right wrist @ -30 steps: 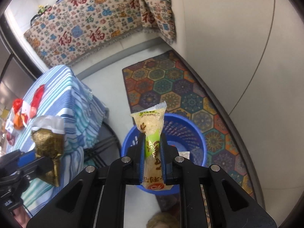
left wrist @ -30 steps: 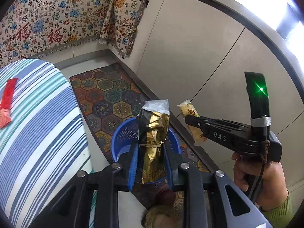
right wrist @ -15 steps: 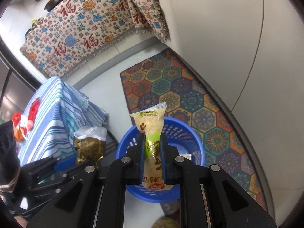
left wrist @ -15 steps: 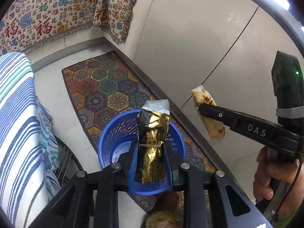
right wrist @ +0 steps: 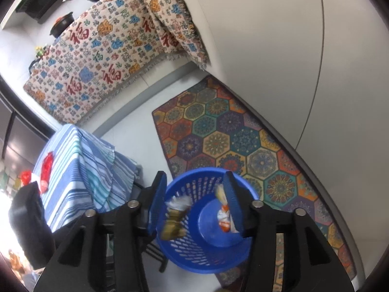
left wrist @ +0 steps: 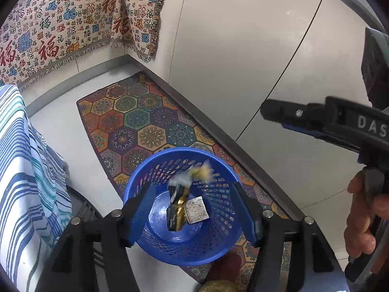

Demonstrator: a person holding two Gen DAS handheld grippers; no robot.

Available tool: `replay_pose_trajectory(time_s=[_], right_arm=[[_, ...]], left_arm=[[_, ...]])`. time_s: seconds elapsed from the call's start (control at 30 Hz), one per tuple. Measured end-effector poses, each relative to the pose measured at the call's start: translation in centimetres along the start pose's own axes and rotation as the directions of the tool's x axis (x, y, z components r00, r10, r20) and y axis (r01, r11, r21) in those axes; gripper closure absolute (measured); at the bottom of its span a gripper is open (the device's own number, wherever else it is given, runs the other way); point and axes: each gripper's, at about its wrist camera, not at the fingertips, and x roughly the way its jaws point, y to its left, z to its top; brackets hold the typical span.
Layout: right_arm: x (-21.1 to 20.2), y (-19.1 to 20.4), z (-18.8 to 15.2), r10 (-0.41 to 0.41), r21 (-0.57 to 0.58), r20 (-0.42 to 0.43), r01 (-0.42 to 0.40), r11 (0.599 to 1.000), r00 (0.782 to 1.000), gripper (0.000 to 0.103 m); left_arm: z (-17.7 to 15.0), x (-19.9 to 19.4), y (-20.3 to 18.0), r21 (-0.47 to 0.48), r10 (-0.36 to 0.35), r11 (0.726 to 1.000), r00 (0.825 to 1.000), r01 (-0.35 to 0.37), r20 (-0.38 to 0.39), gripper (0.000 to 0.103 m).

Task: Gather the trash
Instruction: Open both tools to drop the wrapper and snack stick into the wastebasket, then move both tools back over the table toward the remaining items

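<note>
Dropping both pieces at once. My left claw (left wrist: 194,209) and my right claw (right wrist: 194,204) are both opening, pads apart, nothing clamped between them. A second ago each was pinched shut on a wrapper over the blue basket (left wrist: 136,189); now both wrappers are loose and falling inside its rim.

Gold foil packet (left wrist: 178,209): left view shows it blurred, mid-drop, at basket centre, its crinkled clear top toward 12 o'clock. Right view puts it against the basket wall at 9 o'clock.

Yellow snack sleeve (right wrist: 225,214): right view has it at 3 o'clock of the basket, just beside my right pad, red-and-white end downward. Cannot tell whether it brushes the pad. Left view shows only a yellow-white smear at 1 o'clock, likely the same sleeve.

Basket contents otherwise: one small white square packet (left wrist: 196,209) flat on the floor of the basket, just beside the foil at its 3 o'clock.

Meaning, as I judge it: this pair of items counts as collected once they settle. Not finished, though. Red wrappers (right wrist: 46,168) lie on the striped cloth (right wrist: 80,168) covering the bench, at 9 o'clock of the basket in the right view. Those look like the next pickup.

Basket stands partly on the hexagon rug (left wrist: 136,119), beside the wall.
</note>
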Motion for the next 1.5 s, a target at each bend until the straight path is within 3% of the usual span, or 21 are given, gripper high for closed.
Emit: replay_pose_trajectory(time_s=[0.1, 0.2, 0.27, 0.47, 0.6, 0.77, 0.9, 1.0, 1.13, 1.23, 1.33, 1.5], right_arm=[[-0.6, 0.4, 0.2, -0.028, -0.025, 0.032, 0.029, 0.999, 0.999, 0.047], [-1.2, 1.0, 0.3, -0.054, -0.055, 0.064, 0.058, 0.997, 0.996, 0.033], [-1.6, 1.4, 0.4, -0.066, -0.07, 0.085, 0.072, 0.995, 0.994, 0.018], [-2.7, 4.2, 0.3, -0.058, -0.135, 0.14, 0.077, 0.988, 0.988, 0.012], [-2.7, 8.2, -0.9, -0.014, -0.242, 0.133, 0.046, 0.969, 0.991, 0.01], [-2.0, 15.9, -4.5, 0.08, -0.395, 0.052, -0.053, 0.917, 0.995, 0.01], [-1.1, 22.6, -8.8, 0.176, -0.471, -0.074, -0.19, 0.862, 0.982, 0.01], [0.3, 26.8, -12.0, 0.184, -0.524, -0.155, -0.239, 0.817, 0.971, 0.01], [1.9, 30.9, -15.2, 0.151, -0.6, -0.19, -0.236, 0.764, 0.97, 0.01], [3.3, 32.8, -15.9, 0.127, -0.609, -0.204, -0.227, 0.76, 0.971, 0.01], [4.5, 34.2, -15.9, 0.088, -0.629, -0.17, -0.177, 0.757, 0.981, 0.009], [6.1, 35.8, -16.0, 0.045, -0.644, -0.135, -0.123, 0.755, 0.99, 0.002]], left_arm=[[0.0, -1.2, 0.3, -0.019, -0.001, 1.0, 1.0, 0.002, 0.02, 0.038], [-0.1, -3.5, 0.6, -0.033, -0.005, 0.999, 0.999, 0.007, 0.054, 0.038], [-0.5, -5.7, 0.8, -0.031, -0.004, 0.999, 0.997, 0.006, 0.081, 0.038], [-4.0, -13.5, 3.4, -0.026, 0.04, 0.999, 0.989, -0.037, 0.144, 0.036], [-7.9, -17.8, 7.5, -0.083, 0.122, 0.99, 0.983, -0.111, 0.14, 0.033], [-12.3, -21.3, 13.8, -0.18, 0.279, 0.948, 0.956, -0.261, 0.088, 0.033], [-15.4, -23.6, 18.9, -0.278, 0.385, 0.891, 0.922, -0.359, 0.045, 0.033], [-17.2, -24.8, 22.3, -0.339, 0.434, 0.85, 0.901, -0.404, 0.016, 0.033], [-18.5, -25.9, 25.1, -0.372, 0.478, 0.817, 0.878, -0.441, 0.009, 0.033], [-18.7, -26.2, 26.0, -0.385, 0.492, 0.805, 0.87, -0.451, 0.011, 0.032], [-19.3, -26.6, 27.4, -0.404, 0.511, 0.786, 0.86, -0.468, -0.002, 0.017], [-19.6, -27.0, 28.9, -0.444, 0.539, 0.753, 0.842, -0.486, -0.007, 0.011]])
